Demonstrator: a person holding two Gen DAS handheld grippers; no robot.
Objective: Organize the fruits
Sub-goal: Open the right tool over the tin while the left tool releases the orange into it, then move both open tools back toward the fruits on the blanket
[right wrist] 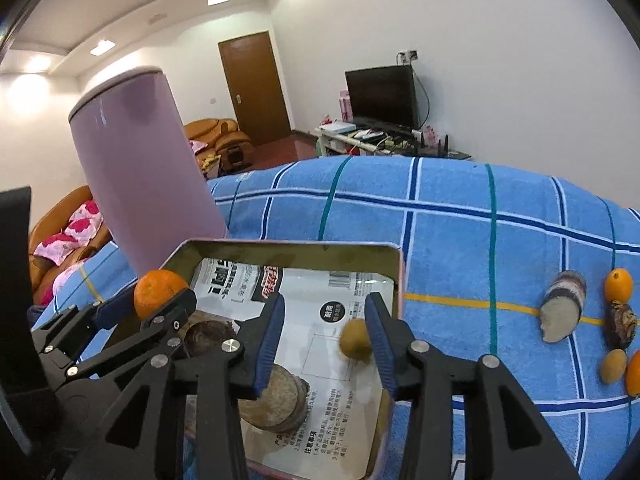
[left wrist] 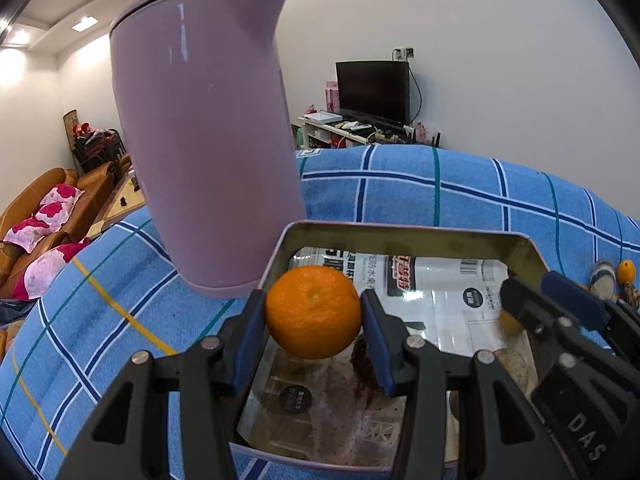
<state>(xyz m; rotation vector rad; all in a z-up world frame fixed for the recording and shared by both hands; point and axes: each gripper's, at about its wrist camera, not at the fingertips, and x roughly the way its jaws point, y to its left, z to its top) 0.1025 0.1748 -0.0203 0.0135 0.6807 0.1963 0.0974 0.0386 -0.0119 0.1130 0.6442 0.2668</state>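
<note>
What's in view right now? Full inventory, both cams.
kettle: 1, lilac, standing on the cloth left of the tin
tin: 1, metal, open, on the cloth, lined with printed paper
mandarin: 1, orange, held over the tin
small fruit: 1, yellow-brown, blurred, over the tin beside the right claw's right finger
brown round pieces: at least 2, inside the tin
loose fruits: about 4, orange and yellow-brown, on the cloth right of the tin
cut root piece: 1, grey-brown, on the cloth right of the tin
checked cloth: 1, blue, covers the table
TV: 1, black, at the far wall
left claw: 1, black with blue pads, shut on the mandarin
right claw: 1, same colours, open
</note>
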